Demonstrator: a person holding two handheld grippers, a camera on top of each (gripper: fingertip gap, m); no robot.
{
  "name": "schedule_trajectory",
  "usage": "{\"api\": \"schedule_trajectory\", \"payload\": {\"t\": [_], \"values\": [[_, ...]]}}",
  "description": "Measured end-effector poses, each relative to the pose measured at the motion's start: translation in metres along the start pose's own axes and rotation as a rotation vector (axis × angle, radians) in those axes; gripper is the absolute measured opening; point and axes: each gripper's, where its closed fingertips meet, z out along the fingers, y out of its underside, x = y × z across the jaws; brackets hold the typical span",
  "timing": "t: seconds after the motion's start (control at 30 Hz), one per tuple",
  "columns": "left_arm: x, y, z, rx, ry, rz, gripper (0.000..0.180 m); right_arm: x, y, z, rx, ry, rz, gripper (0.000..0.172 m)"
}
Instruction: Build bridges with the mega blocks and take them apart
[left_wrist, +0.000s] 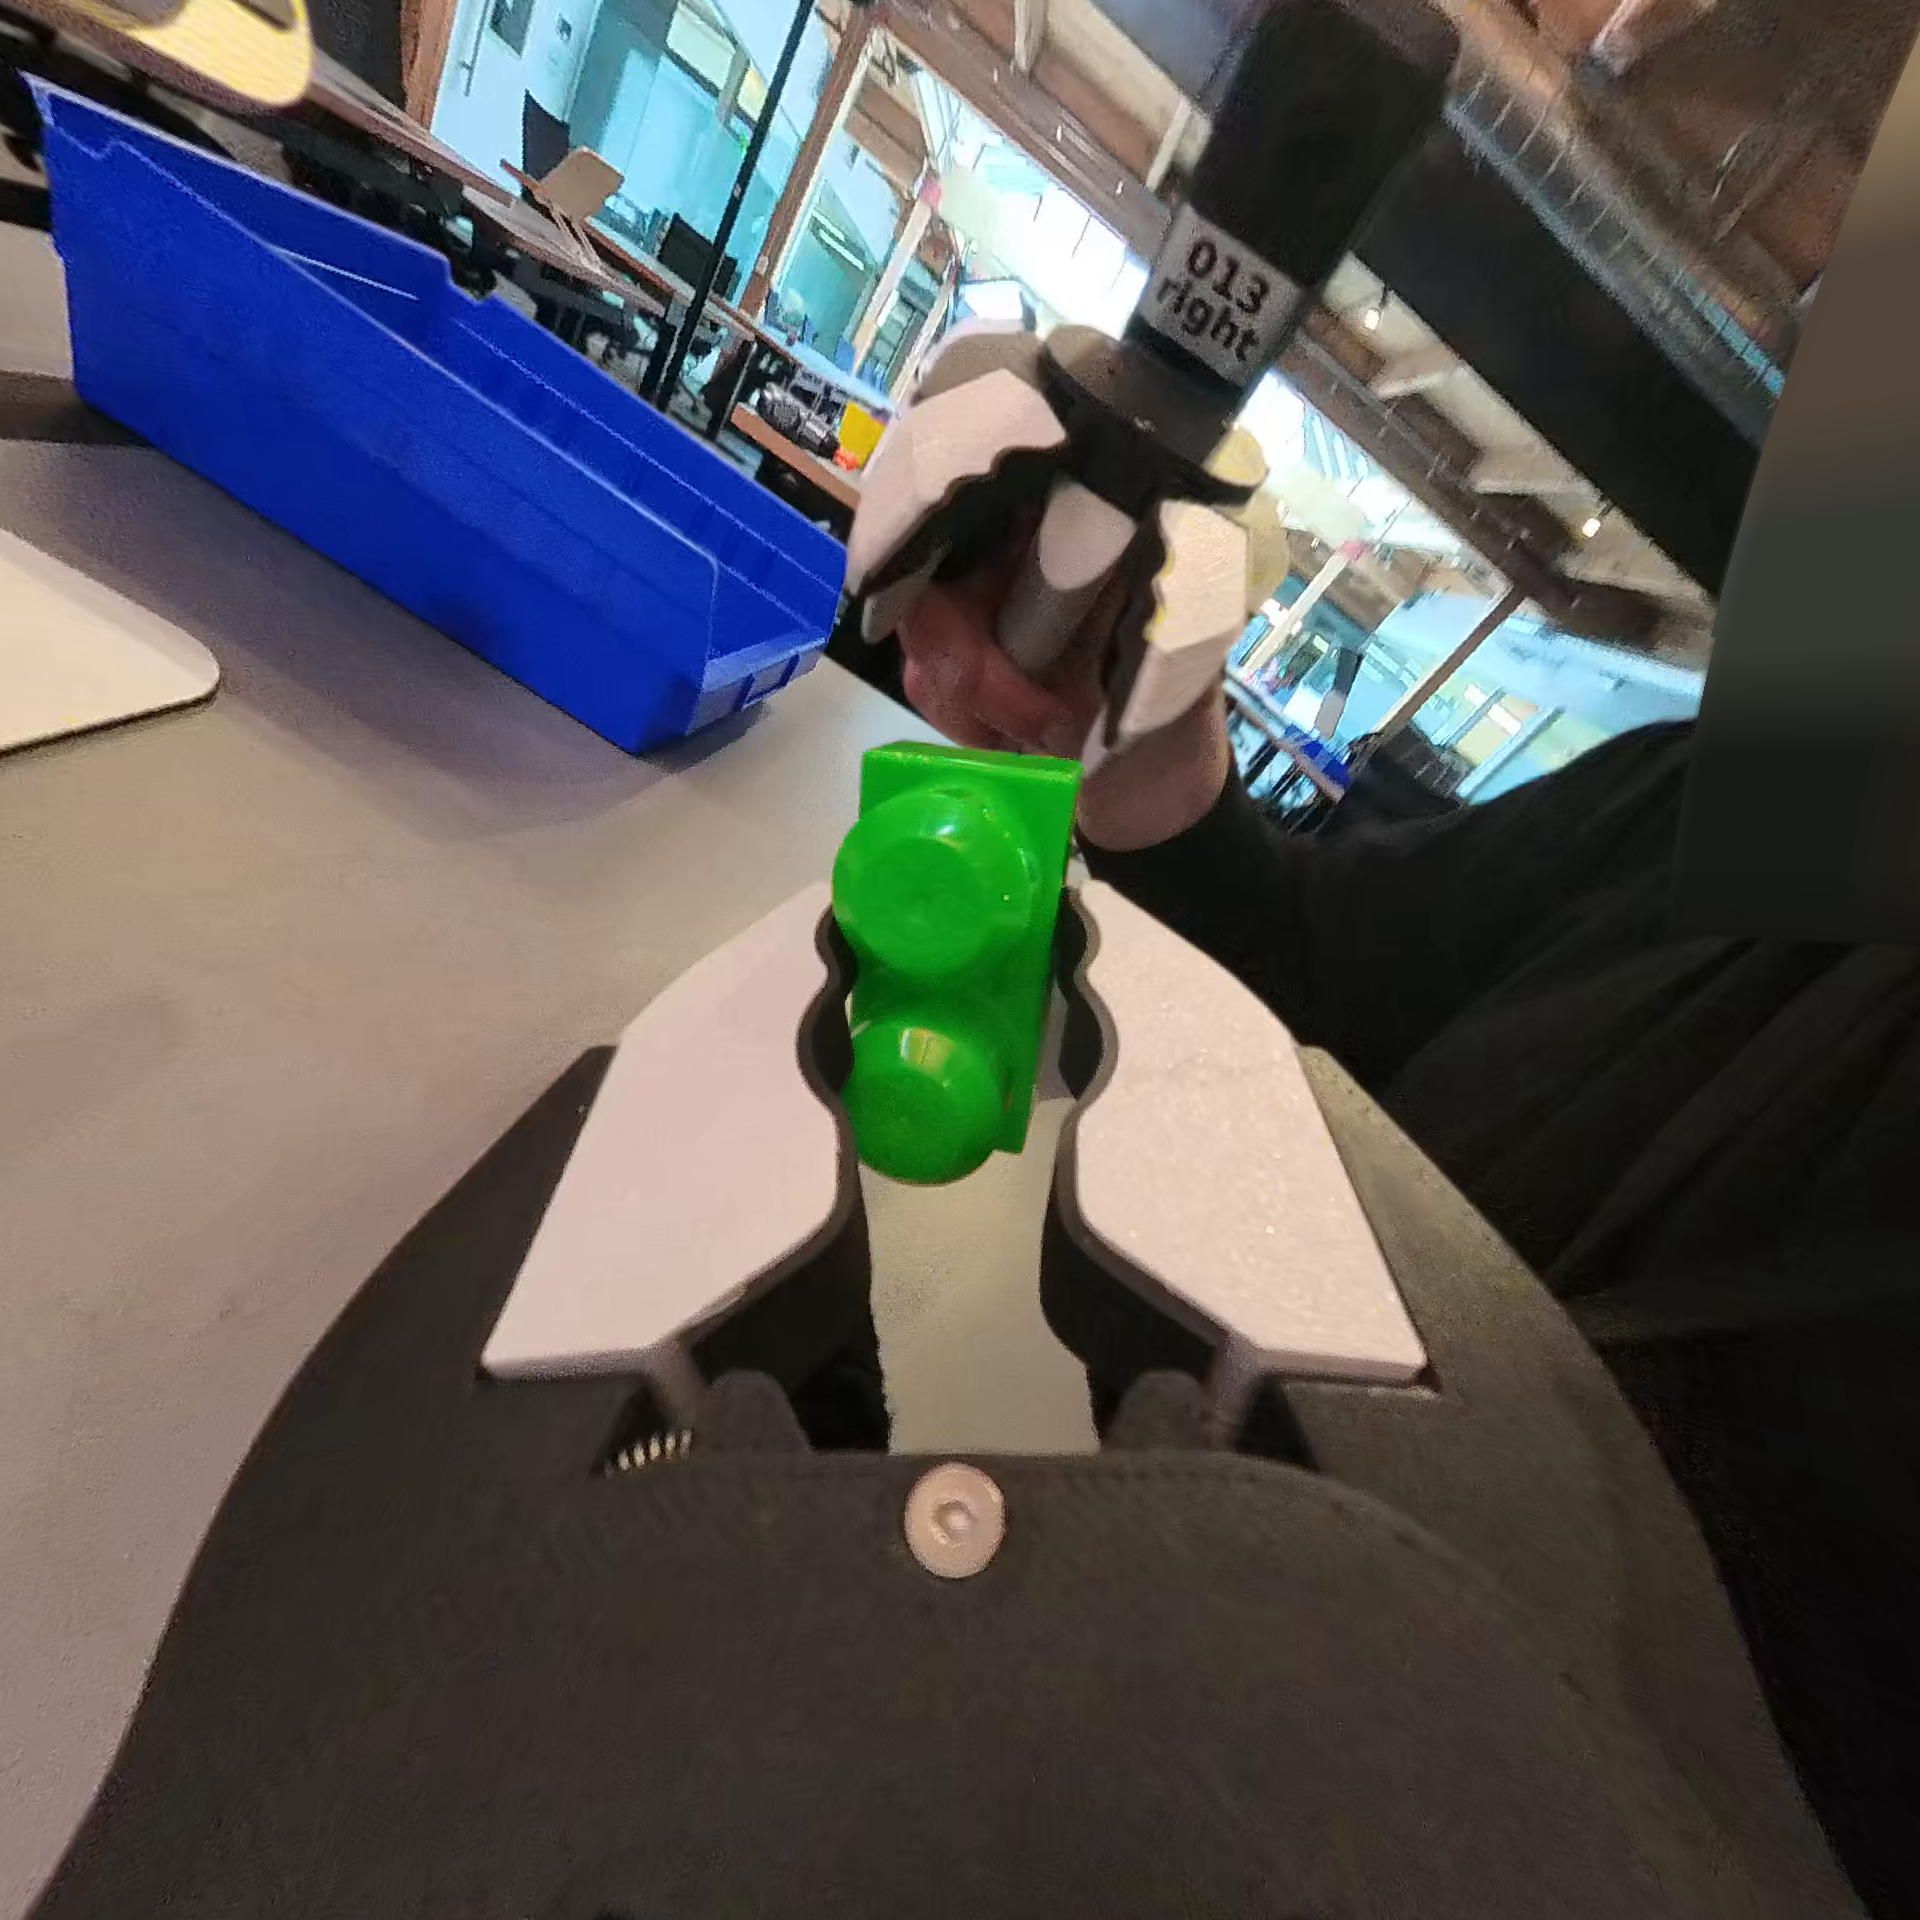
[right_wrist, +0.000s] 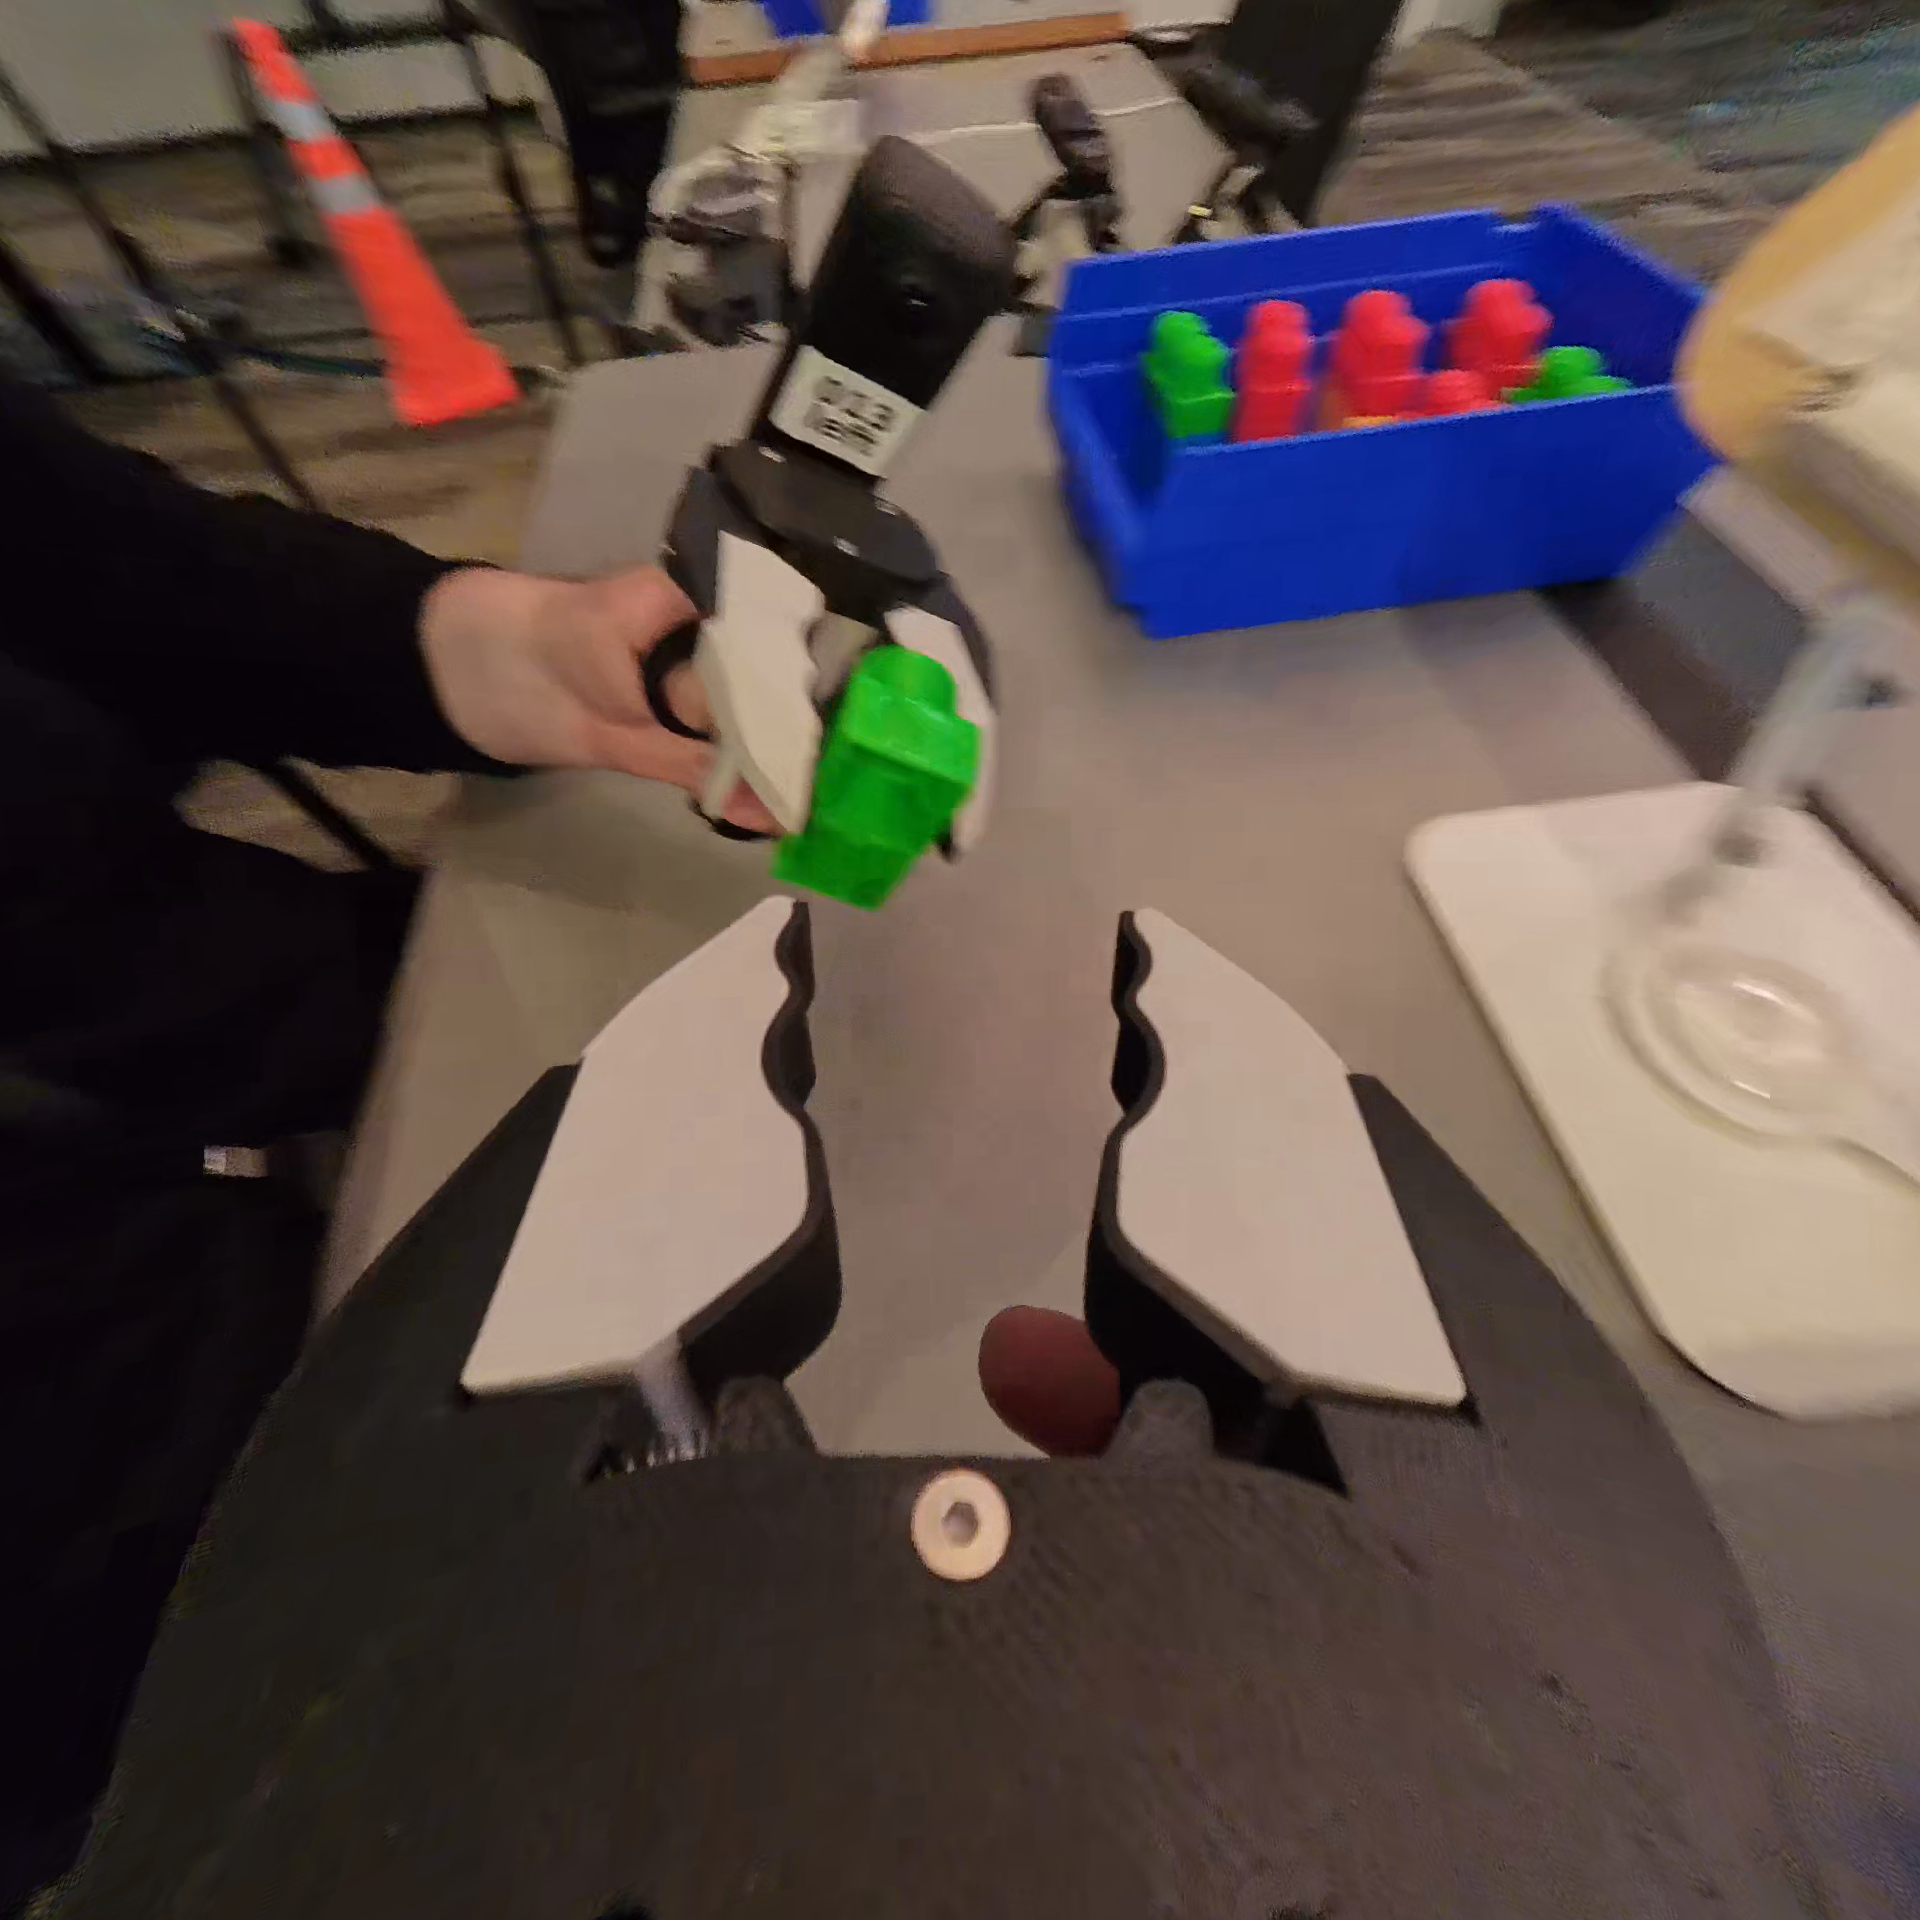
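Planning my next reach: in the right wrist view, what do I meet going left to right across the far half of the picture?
Orange cone → left gripper clamping the green block → blue bin holding red and green blocks → white base plate.

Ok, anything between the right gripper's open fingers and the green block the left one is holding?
Nothing: in the right wrist view only bare grey table shows between the right gripper and the green block in the left gripper.

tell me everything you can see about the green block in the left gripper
The green block is glossy plastic with two round studs in a row facing the left wrist camera. It is clamped between the left gripper's two fingers, one end sticking out past the tips, held in the air above the grey table. Nothing else touches it.
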Motion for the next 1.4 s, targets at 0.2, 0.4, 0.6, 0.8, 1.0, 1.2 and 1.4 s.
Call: {"api": "schedule_trajectory", "payload": {"t": [0.2,0.4,0.6,0.8,1.0,1.2,1.4], "values": [[0.001,0.009,0.015,-0.115,-0.094,0.158,0.037,-0.016,-0.01,0.032,0.065,-0.137,0.147,0.052],[0.0,0.013,0.02,-0.157,-0.141,0.251,0.037,-0.027,-0.003,0.049,0.071,-0.247,0.241,0.036],[0.009,0.006,0.019,-0.108,-0.104,0.262,0.037,-0.029,-0.009,0.043,0.132,-0.229,0.201,0.037],[0.008,-0.002,-0.009,-0.173,-0.156,0.344,0.05,0.011,-0.028,-0.024,0.247,-0.03,0.152,0.037],[-0.053,-0.039,-0.121,-0.363,-0.623,0.6,0.047,0.127,0.005,-0.154,0.217,0.518,0.172,0.036],[-0.099,-0.079,-0.232,-0.522,-0.917,0.59,0.048,0.212,0.096,-0.235,-0.031,0.894,0.333,0.037],[-0.165,-0.076,-0.314,-0.784,-1.103,0.526,0.054,0.242,0.155,-0.223,-0.213,0.951,0.469,0.072]]}}
